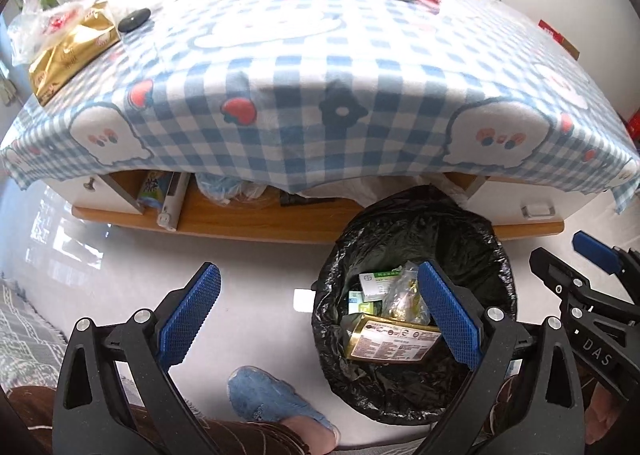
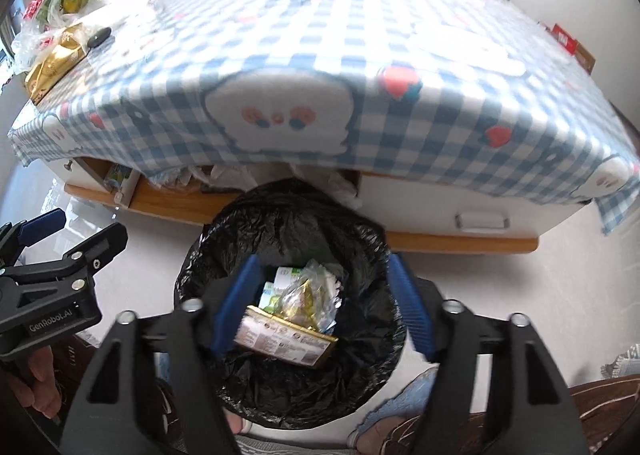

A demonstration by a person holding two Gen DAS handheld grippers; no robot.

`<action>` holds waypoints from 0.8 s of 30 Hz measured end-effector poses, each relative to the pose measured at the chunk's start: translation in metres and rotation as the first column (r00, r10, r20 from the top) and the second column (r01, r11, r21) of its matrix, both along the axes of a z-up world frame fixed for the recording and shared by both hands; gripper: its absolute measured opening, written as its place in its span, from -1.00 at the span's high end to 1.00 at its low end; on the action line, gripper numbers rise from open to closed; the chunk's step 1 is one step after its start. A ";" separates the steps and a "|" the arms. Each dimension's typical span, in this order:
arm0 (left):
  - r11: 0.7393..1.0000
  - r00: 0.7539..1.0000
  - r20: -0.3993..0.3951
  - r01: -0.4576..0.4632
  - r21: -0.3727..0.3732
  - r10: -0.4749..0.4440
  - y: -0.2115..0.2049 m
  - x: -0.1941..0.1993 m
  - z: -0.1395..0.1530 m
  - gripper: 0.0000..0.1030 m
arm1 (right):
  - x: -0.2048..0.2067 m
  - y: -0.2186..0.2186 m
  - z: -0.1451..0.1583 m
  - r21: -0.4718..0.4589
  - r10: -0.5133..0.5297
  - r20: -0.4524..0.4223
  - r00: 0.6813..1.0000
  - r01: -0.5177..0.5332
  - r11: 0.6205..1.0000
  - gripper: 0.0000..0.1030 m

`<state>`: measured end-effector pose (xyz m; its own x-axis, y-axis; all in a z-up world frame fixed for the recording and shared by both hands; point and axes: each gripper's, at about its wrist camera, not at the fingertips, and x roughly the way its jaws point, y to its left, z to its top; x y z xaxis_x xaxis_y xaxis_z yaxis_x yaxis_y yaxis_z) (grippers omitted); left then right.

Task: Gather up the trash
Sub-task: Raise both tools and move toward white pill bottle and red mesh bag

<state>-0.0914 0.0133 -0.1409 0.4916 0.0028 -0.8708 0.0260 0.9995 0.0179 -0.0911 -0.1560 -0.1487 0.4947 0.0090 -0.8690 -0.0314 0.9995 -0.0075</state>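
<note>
My right claw hangs over the bin, jaws apart and empty; a gold box lies in the bin directly beneath. My left claw, also spread and empty, is beside it. Remaining trash, a gold bag, lies far ahead-left on the counter, long axis diagonal, nearer my left claw.

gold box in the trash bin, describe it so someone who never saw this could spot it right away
Find the bin lined with a black bag on the floor in front of the checked-cloth table. Inside, on top of the pile, lies the gold box, flat and tilted, its printed label panel facing up. The items beside it are small white-green cartons and a crinkled clear wrapper.
</note>
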 end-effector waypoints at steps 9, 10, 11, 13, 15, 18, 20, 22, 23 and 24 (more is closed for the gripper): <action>1.000 0.999 0.045 0.018 -0.024 -0.016 -0.012 0.001 0.030 -0.88 | 0.001 -0.018 0.049 -0.033 -0.027 0.139 0.990 0.032 0.999 -0.85; 0.999 0.999 0.049 0.017 -0.027 -0.016 -0.012 0.002 0.034 -0.88 | 0.002 -0.019 0.054 -0.033 -0.026 0.150 0.988 0.032 0.999 -0.85; 0.999 0.999 0.052 0.017 -0.030 -0.015 -0.014 0.003 0.038 -0.88 | 0.004 -0.021 0.059 -0.037 -0.027 0.163 0.986 0.033 0.999 -0.85; 0.999 0.998 0.063 0.020 -0.040 -0.018 -0.015 0.005 0.046 -0.88 | 0.008 -0.024 0.069 -0.045 -0.029 0.183 0.983 0.038 0.998 -0.85; 0.999 0.997 0.077 0.023 -0.042 -0.020 -0.018 0.009 0.054 -0.88 | 0.012 -0.028 0.079 -0.042 -0.032 0.202 0.979 0.042 0.998 -0.85; 0.999 0.996 0.088 0.031 -0.041 -0.027 -0.023 0.020 0.064 -0.88 | 0.019 -0.032 0.093 -0.047 -0.025 0.229 0.973 0.037 0.998 -0.85; 0.999 0.995 0.097 0.035 -0.035 -0.032 -0.026 0.028 0.071 -0.88 | 0.026 -0.034 0.100 -0.076 -0.015 0.246 0.969 0.035 0.997 -0.85; 0.999 0.993 0.116 0.039 -0.020 -0.037 -0.028 0.035 0.078 -0.88 | 0.034 -0.036 0.107 -0.087 -0.009 0.262 0.965 0.033 0.996 -0.85; 0.999 0.991 0.127 0.041 -0.012 -0.039 -0.030 0.040 0.082 -0.88 | 0.039 -0.039 0.110 -0.085 -0.010 0.266 0.964 0.034 0.996 -0.85; 0.999 0.990 0.135 0.044 -0.009 -0.042 -0.031 0.044 0.084 -0.88 | 0.043 -0.042 0.113 -0.077 -0.013 0.270 0.963 0.035 0.996 -0.85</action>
<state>-0.0473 -0.0179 -0.0566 0.6037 -0.0312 -0.7966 0.0673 0.9977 0.0119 -0.0478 -0.1975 -0.0359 0.7095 -0.0699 -0.7012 0.0069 0.9957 -0.0923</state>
